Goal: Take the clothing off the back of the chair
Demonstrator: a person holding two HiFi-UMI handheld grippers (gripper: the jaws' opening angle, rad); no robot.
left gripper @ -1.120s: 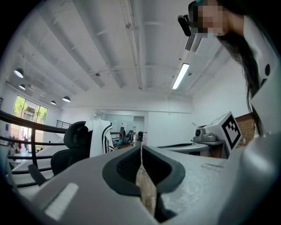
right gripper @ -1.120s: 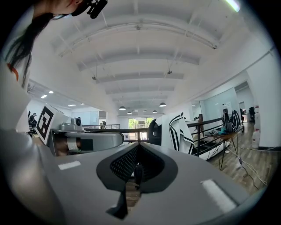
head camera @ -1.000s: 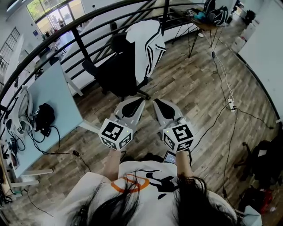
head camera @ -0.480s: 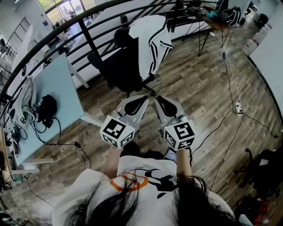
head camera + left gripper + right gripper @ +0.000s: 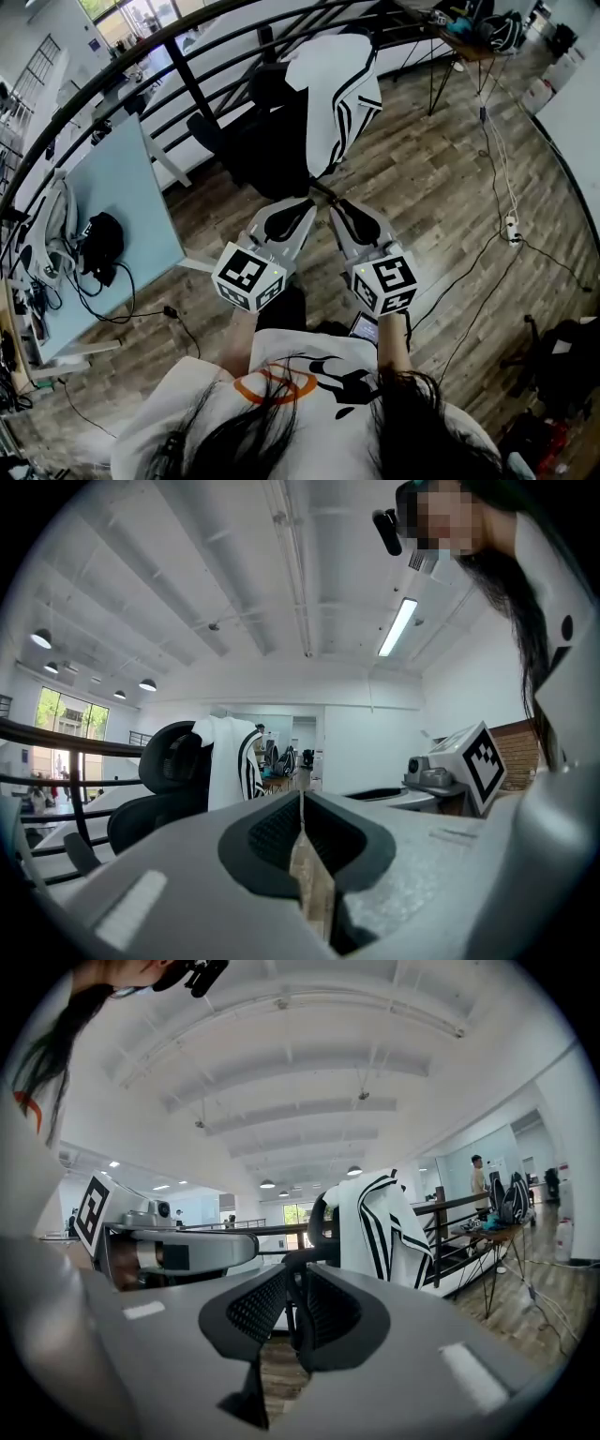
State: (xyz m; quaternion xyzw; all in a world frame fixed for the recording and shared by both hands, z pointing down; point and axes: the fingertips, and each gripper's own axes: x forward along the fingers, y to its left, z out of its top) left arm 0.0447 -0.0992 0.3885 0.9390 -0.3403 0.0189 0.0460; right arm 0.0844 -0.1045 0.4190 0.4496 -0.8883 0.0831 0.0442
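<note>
Chair (image 5: 251, 155), power strip (image 5: 512, 228) on wood floor (image 5: 422, 187)

This is an open-plan office. A black swivel office chair (image 5: 253, 141) stands just ahead of the gripper fingers (image 5: 281, 223), and a pale blue desk (image 5: 122, 192) strewn with cables lies to their left. 1 power strip (image 5: 512, 228) lies on the wood-plank floor (image 5: 422, 178) to their right. A black railing (image 5: 187, 80) runs beyond, and 1 tube light (image 5: 398, 627) glows overhead.

The clothing (image 5: 336, 94) hangs over the back of the chair (image 5: 267, 150), which stands in front of the railing (image 5: 187, 70). A desk (image 5: 112, 202) lies to the chair's left. The left gripper (image 5: 298, 206) and right gripper (image 5: 341, 208) sit side by side, near the chair on the person's side.
</note>
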